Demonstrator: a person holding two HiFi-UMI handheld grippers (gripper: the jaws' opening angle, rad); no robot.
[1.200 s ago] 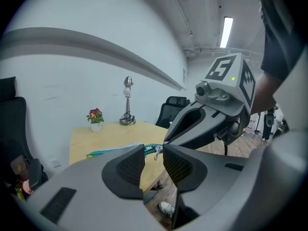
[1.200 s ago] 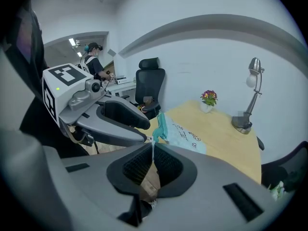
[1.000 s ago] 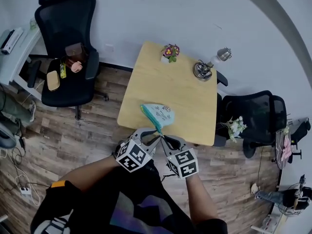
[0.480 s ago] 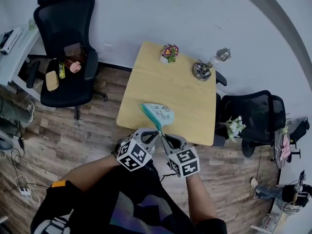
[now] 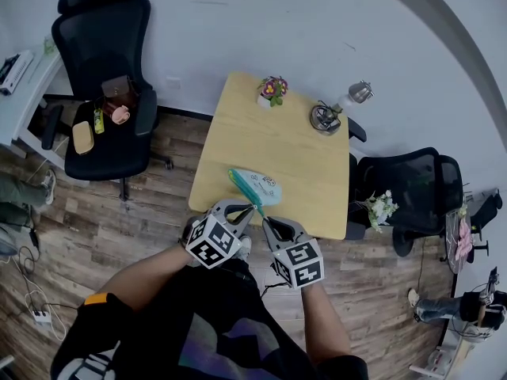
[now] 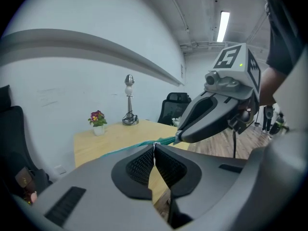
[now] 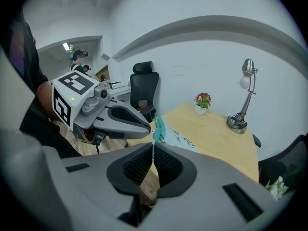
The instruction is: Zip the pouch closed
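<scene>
Head view, table (image 5: pixel 285 145): pale wood against the white wall, with 1 black chair (image 5: pixel 103 70) off its left side and a second chair (image 5: pixel 412 184) at its right.
Head view, pouch (image 5: pixel 261 187): it lies flat near the table's near edge. It is pale with small prints, and its teal zip edge runs toward me to the near corner.
Head view, left claw (image 5: pixel 249 210): my tips are at the pouch's near corner, on the teal edge.
Head view, right claw (image 5: pixel 267 222): it is just beside my left one, and the 2 tips meet at that same corner.
Head view, far end: a flower pot (image 5: pixel 272 89) and a desk lamp (image 5: pixel 333 113) stand well apart from the pouch.
Left gripper view, left claw (image 6: pixel 154 146): my jaws are pressed together and pinch a small pale bit on the pouch's (image 6: pixel 137 146) teal zip line, which stretches off to the left over the table.
Left gripper view, right claw (image 6: pixel 179 137): its tip sits on the end of the teal line, just past my left tips.
Right gripper view, right claw (image 7: pixel 153 146): my jaws are closed, with a thin pale sliver of the pouch's corner nipped between the pads.
Right gripper view, pouch (image 7: pixel 166 134): the teal end stands up just past my tips, and the printed body lies on the table behind it.
Right gripper view, left claw (image 7: pixel 148 124): its closed tip touches the teal end from the left.
</scene>
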